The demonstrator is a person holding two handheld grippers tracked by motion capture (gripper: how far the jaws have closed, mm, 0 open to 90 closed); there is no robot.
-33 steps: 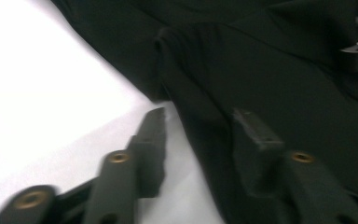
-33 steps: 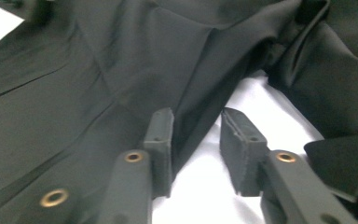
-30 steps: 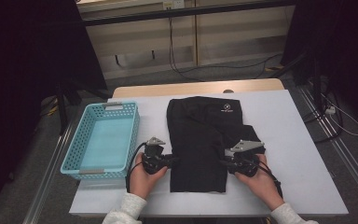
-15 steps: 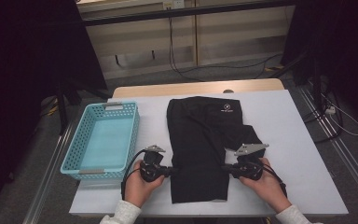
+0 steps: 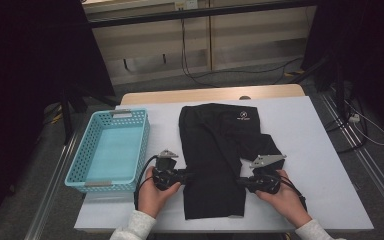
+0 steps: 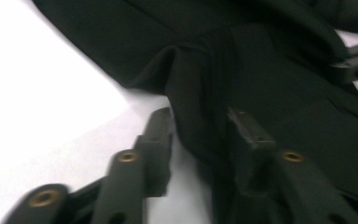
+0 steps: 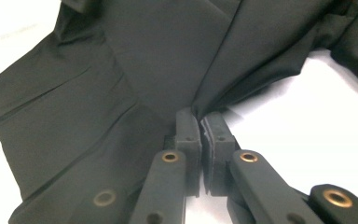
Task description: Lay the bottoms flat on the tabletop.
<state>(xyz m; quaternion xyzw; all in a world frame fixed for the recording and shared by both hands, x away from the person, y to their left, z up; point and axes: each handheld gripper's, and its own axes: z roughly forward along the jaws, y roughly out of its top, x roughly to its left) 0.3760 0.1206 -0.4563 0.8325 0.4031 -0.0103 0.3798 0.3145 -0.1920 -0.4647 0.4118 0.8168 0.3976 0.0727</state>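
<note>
One black garment (image 5: 220,155) flat on white table (image 5: 320,165), one blue basket (image 5: 111,150) to its left. Small white logo near garment's top, unreadable. My two claws at garment's near edges. Right claw (image 7: 200,122) clamped on fabric edge. Left claw (image 6: 200,122) jaws parted, just opened further, fold of fabric between them, not pinched. Since earlier frame: left hand shifted slightly; right unchanged.

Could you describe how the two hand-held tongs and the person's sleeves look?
Both tongs, left and right, are black, with brass-coloured rivets along their long jaws. Each carries a grey three-cornered plate on top and trails a black cable. The sleeves are light grey.
</note>
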